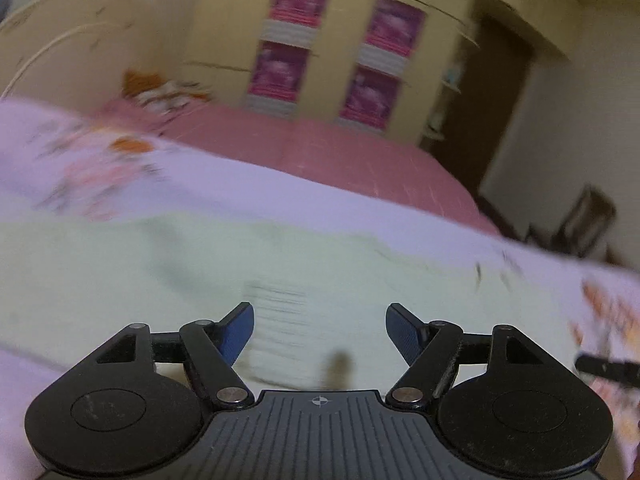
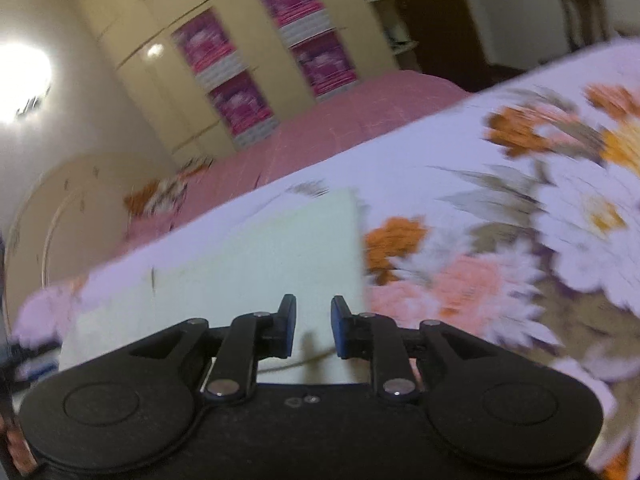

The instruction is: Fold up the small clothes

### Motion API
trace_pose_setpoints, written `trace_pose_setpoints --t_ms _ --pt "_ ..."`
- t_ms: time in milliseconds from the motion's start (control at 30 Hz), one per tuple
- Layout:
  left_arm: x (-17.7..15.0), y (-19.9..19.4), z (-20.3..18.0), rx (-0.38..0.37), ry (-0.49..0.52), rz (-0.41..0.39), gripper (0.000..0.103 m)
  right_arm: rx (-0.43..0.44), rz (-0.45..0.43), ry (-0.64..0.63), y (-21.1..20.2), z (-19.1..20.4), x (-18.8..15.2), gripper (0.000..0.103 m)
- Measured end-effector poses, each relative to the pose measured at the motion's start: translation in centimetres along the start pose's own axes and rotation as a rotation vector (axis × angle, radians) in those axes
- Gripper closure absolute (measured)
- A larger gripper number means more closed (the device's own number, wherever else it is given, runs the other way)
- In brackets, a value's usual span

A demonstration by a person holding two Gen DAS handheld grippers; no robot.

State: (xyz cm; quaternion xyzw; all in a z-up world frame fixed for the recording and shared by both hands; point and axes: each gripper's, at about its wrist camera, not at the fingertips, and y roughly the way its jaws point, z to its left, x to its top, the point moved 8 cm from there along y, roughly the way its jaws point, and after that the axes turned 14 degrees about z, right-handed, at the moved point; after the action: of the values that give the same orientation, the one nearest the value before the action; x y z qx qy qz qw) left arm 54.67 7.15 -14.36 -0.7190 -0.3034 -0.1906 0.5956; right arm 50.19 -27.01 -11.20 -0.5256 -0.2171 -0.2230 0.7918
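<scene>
Up front, left wrist view: left gripper (image 1: 320, 330) spread wide, nothing between jaws, above pale green cloth (image 1: 160, 280) lying flat on floral sheet (image 1: 280, 192). Right wrist view: right gripper (image 2: 313, 326) slightly parted, empty, over same cloth (image 2: 260, 264); pink bed (image 2: 340, 120) behind.

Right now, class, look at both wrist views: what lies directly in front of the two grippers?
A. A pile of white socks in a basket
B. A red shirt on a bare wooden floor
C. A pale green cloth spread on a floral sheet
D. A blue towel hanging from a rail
C: the pale green cloth lies flat on the floral sheet, just ahead of the left gripper and the right gripper.
</scene>
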Motion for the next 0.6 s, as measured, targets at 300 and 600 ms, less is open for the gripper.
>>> trace_pose_setpoints --t_ms 300,600 --pt "-1.7 -0.8 4.3 0.103 -0.089 0.009 0.043 -0.08 0.022 -0.121 -0.1 -0.1 -1.0 0.078" --pt "-2.5 0.6 4.3 -0.046 -0.156 0.059 0.095 -0.084 0.023 -0.072 0.8 -0.7 -1.0 0.076"
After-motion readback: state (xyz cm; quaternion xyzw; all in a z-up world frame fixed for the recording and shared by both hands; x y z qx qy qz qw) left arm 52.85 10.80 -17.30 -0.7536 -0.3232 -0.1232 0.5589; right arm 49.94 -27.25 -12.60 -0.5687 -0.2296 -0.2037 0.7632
